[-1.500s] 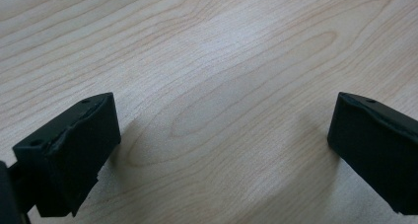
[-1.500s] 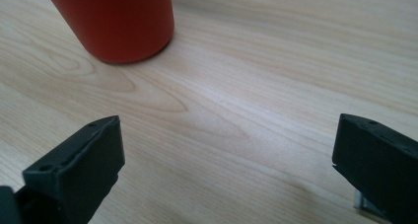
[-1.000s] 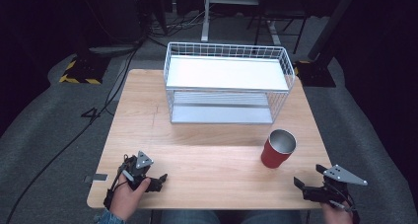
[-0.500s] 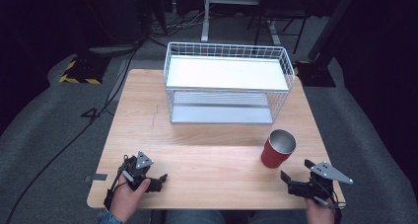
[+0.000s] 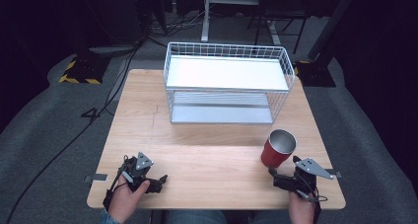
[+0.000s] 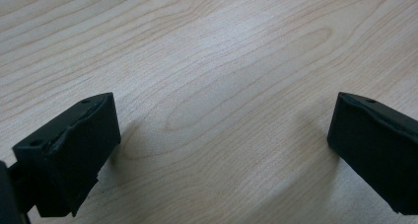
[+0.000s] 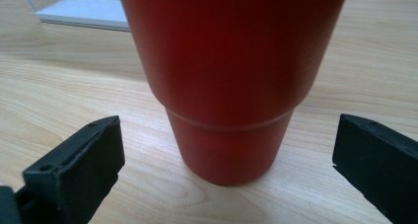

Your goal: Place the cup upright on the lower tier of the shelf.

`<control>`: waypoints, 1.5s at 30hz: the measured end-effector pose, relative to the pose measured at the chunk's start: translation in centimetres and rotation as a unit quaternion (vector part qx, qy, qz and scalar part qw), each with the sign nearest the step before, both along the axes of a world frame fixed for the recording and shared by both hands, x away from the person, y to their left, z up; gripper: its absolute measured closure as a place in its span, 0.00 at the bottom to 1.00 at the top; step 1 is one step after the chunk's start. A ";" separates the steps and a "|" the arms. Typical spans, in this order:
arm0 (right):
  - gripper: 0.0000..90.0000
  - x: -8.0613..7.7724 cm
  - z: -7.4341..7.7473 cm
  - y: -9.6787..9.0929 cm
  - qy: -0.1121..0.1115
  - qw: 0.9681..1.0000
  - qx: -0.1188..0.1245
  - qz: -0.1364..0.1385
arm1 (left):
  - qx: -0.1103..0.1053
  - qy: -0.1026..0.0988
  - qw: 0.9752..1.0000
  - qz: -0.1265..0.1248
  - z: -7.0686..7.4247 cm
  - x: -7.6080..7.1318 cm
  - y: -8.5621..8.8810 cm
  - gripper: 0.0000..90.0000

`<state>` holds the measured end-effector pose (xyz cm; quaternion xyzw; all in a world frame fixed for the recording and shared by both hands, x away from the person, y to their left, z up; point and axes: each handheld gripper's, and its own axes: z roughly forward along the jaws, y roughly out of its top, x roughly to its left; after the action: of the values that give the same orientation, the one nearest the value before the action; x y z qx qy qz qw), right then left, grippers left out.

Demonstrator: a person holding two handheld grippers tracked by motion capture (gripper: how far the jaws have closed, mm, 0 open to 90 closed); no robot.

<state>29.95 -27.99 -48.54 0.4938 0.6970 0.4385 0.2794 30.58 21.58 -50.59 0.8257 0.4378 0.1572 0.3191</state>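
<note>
Red cup [image 5: 278,148], upright with metal-lined mouth, at about 4 o'clock on wooden surface [image 5: 207,135]. Right tongs [image 5: 274,175] just short of cup base at 5 o'clock, jaws spread wide; in right gripper view, cup [image 7: 231,76] centred ahead of right tongs [image 7: 226,169], untouched by either jaw. Left tongs [image 5: 160,179] low at 7 o'clock, held in a hand [image 5: 125,199], jaws wide apart over bare wood in left gripper view [image 6: 224,150]. White wire basket [image 5: 227,83] at 12 o'clock.

I see a red cup [image 5: 277,148] standing upright on the table's [image 5: 207,160] near right part. Its inside is shiny metal, and it stands just before the wire basket [image 5: 227,81].
</note>
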 end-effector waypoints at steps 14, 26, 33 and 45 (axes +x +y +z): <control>0.00 2.4 -0.8 1.1 0.003 1.000 0.013 -0.021 | 0.000 0.000 1.000 -0.005 0.0 0.2 -0.4 0.00; 0.06 3.7 -1.4 1.1 0.009 1.000 0.021 -0.018 | -0.001 0.002 1.000 -0.005 0.0 0.1 -0.4 0.00; 0.12 4.2 -1.4 1.3 0.020 1.000 0.016 -0.014 | 0.000 0.001 1.000 -0.006 0.0 0.1 -0.4 0.00; 0.19 4.3 -1.5 1.7 0.028 0.999 -0.017 -0.001 | 0.000 -0.001 1.000 -0.007 0.0 0.0 -0.4 0.00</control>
<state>34.23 -26.32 -50.00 0.5017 0.7117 0.4120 0.2685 30.62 21.15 -50.61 0.8286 0.4321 0.1555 0.3204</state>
